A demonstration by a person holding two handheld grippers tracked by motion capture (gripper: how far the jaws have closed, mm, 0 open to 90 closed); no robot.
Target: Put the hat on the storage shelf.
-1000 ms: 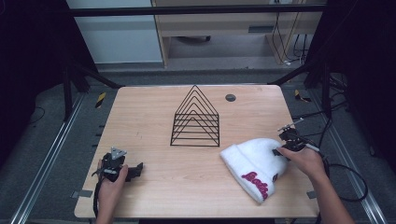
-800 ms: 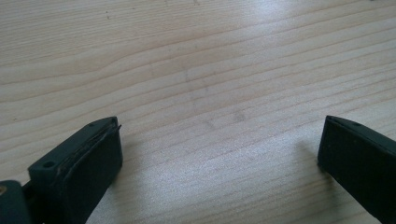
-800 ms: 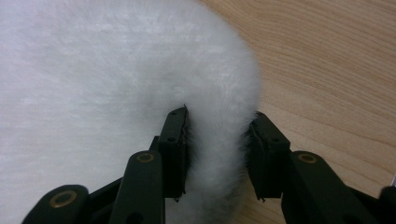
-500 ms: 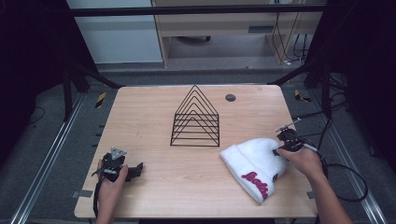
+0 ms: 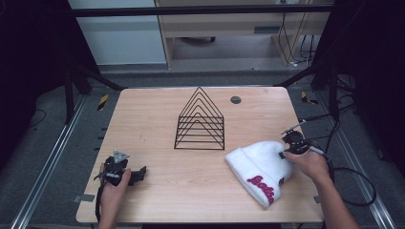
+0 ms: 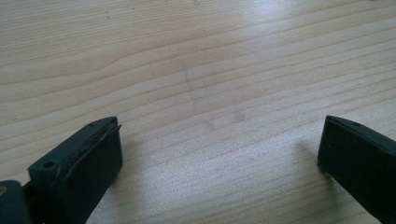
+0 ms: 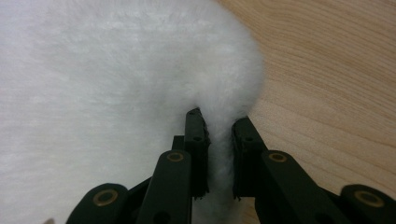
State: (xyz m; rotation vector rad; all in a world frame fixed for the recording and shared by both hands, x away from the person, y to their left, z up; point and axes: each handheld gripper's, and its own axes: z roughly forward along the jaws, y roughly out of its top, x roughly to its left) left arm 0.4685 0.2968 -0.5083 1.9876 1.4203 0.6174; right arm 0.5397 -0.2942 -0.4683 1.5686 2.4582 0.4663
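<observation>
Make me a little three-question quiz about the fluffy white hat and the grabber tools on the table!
1. True or false: the right gripper has pinched a fold of the fluffy white knit hat with red lettering.
2. The left gripper hangs over: A) the black wire triangular rack, B) the bare light wooden table, C) the hat?
3. What small thing lies behind the rack, near the table's far edge?

Key: 1 true. 2 B. 3 A small dark round disc.
</observation>
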